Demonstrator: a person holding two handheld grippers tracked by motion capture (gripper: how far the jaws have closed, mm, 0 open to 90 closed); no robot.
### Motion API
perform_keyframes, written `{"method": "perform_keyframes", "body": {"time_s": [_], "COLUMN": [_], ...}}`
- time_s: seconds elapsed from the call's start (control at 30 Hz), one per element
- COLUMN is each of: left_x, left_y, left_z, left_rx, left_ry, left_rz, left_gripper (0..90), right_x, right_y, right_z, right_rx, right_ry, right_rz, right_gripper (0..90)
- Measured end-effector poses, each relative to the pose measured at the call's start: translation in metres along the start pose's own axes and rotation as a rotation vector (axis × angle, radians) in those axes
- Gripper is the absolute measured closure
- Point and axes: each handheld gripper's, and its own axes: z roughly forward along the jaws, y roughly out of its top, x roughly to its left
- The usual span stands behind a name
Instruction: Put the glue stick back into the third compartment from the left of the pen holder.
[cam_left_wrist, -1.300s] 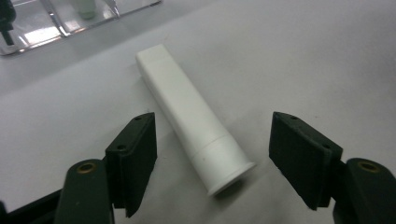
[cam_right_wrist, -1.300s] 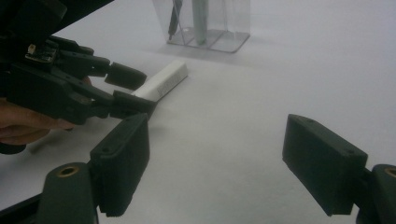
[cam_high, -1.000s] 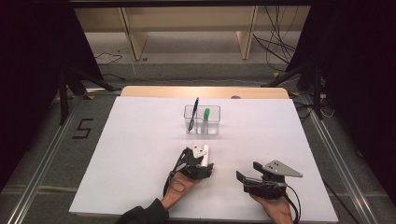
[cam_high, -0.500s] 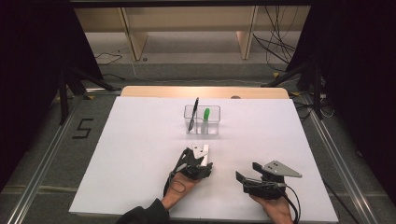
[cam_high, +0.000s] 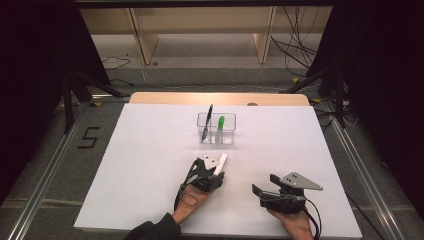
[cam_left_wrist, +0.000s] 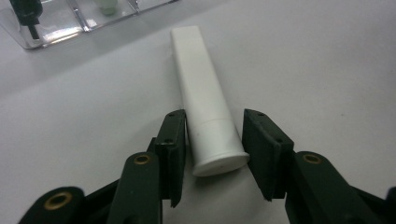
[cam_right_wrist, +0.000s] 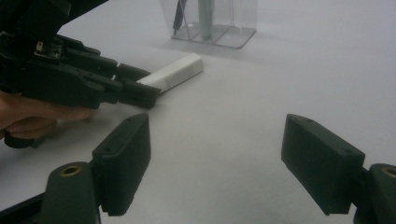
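Observation:
A white tube (cam_high: 221, 162) lies on the white table, pointing toward the clear box. In the left gripper view the tube (cam_left_wrist: 205, 107) runs away from me, its cap end between the jaws of my left gripper (cam_left_wrist: 212, 140). Those jaws have just been closing; both pads stand close beside the cap end, with a thin gap still showing. From above, the left gripper (cam_high: 213, 168) sits at the tube's near end. My right gripper (cam_high: 264, 184) rests lower right, open and empty (cam_right_wrist: 215, 154), and looks at the tube (cam_right_wrist: 175, 74) from the side.
A clear two-part box (cam_high: 227, 135) stands past the tube, with a black pen (cam_high: 206, 122) in its left part and a green-capped item (cam_high: 220, 122) in its right. White tabletop (cam_high: 125, 165) spreads to both sides. Dark floor and cables lie beyond the table edges.
The left gripper's jaws have drawn in around the tube's near end. Neither hand has shifted, and the tube lies where it was.

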Motion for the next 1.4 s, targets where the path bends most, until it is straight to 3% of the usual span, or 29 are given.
{"method": "perform_keyframes", "body": {"time_s": [0.27,0.43,0.6,0.7,1.03,1.4], "left_x": [0.002,0.007,0.016,0.024,0.042,0.051], "left_y": [0.0,0.002,0.005,0.007,0.017,0.035], "left_z": [0.0,-0.001,-0.001,-0.002,-0.013,-0.033], "left_rx": [-0.004,0.01,0.025,0.028,0.033,0.055], "left_ry": [-0.007,-0.042,-0.097,-0.142,-0.193,-0.243], "left_rz": [0.006,0.008,-0.02,-0.066,-0.106,-0.067], "left_gripper": [64.2,64.6,64.8,64.8,64.9,65.0], "right_x": [0.0,0.0,0.0,-0.001,-0.001,0.0], "right_y": [0.0,0.0,0.0,0.0,0.0,0.001], "right_z": [0.0,0.0,0.0,0.0,0.001,0.001], "right_rx": [0.004,0.003,0.003,0.002,0.001,-0.001], "right_ry": [0.001,0.001,0.002,0.0,0.003,0.008], "right_rz": [-0.002,-0.001,-0.002,0.002,0.002,0.001], "right_gripper": [25.2,25.2,25.2,25.3,25.3,25.3]}}
